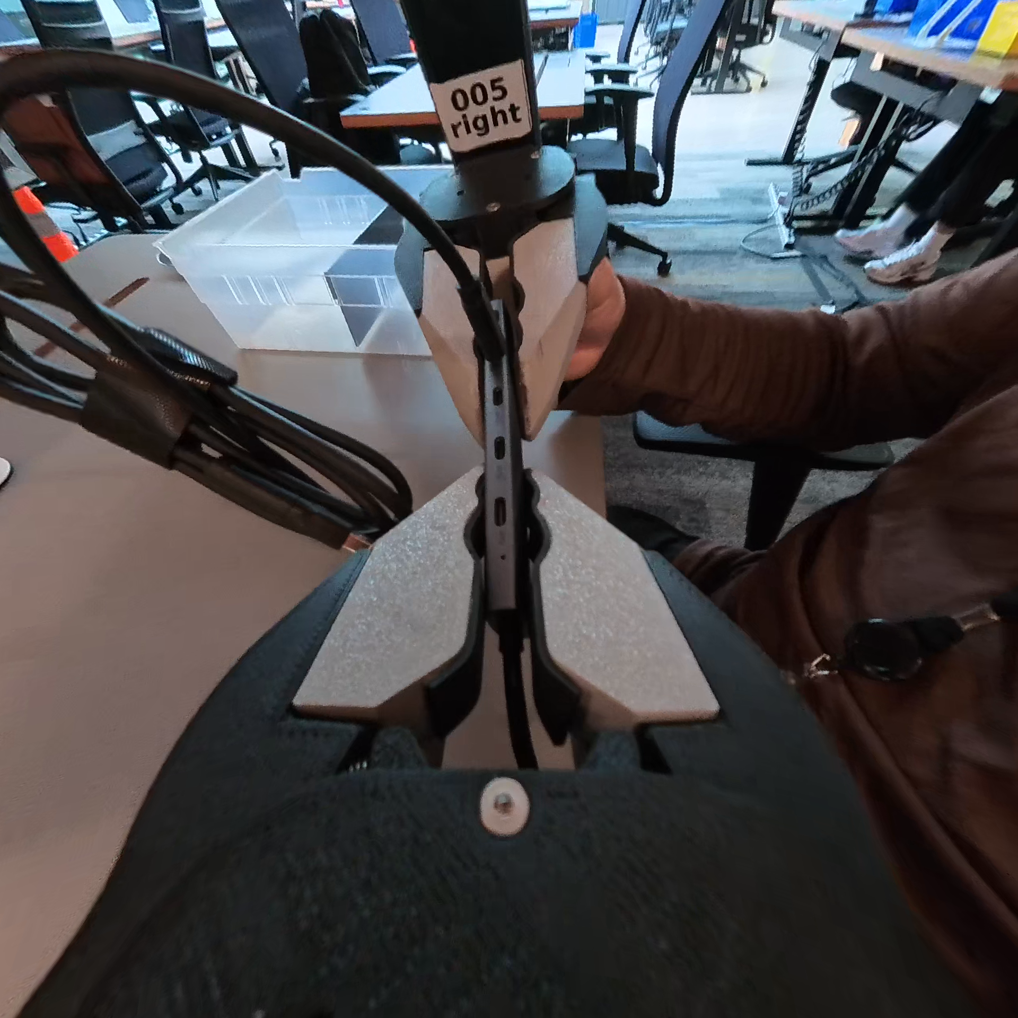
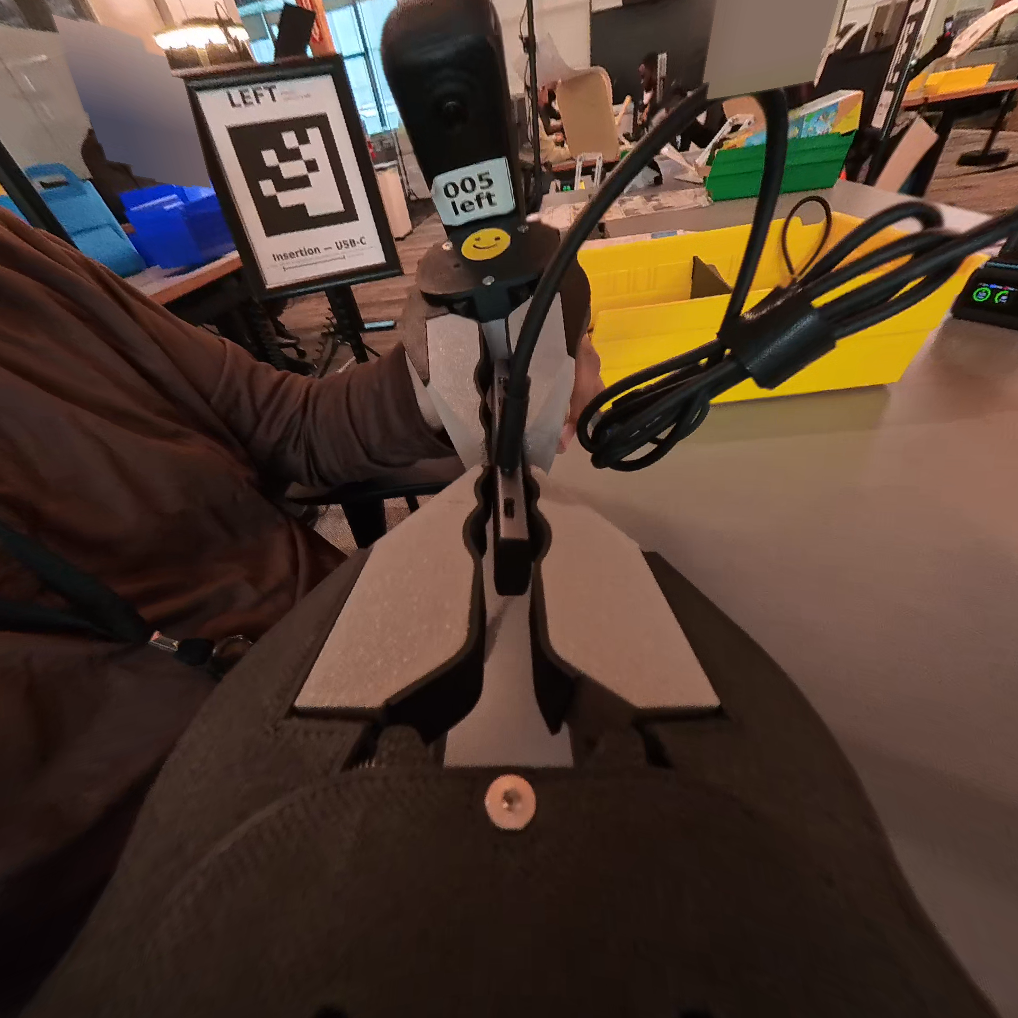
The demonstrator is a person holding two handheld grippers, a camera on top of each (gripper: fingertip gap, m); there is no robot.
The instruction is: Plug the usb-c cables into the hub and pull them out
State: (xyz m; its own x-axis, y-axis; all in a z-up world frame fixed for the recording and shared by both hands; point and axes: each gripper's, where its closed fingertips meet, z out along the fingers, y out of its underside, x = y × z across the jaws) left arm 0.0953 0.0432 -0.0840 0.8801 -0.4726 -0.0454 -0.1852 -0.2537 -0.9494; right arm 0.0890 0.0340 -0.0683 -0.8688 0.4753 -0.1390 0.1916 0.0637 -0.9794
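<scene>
A slim grey hub (image 1: 500,457) is held edge-up above the table, its row of ports facing up. My left gripper (image 1: 504,487) is shut on its near end, where the hub's own black lead (image 1: 515,694) runs back between my fingers. My right gripper (image 1: 502,432) faces it and is shut on the hub's other end (image 2: 509,512). A black usb-c plug (image 1: 485,317) sits in a port on the hub's edge by the right fingertips; it also shows in the right wrist view (image 2: 509,435). Its cable (image 1: 308,132) arcs up and away. The left gripper (image 2: 509,460) shows opposite.
A strapped bundle of black cables (image 1: 220,429) hangs to the side, also in the right wrist view (image 2: 771,341). A clear plastic box (image 1: 275,259) and a yellow bin (image 2: 688,308) stand on the grey table (image 1: 110,633). A framed sign (image 2: 292,182) and a brown-sleeved person (image 1: 771,358) are close. Only a small space, under 4 cm, lies between the two pairs of fingers.
</scene>
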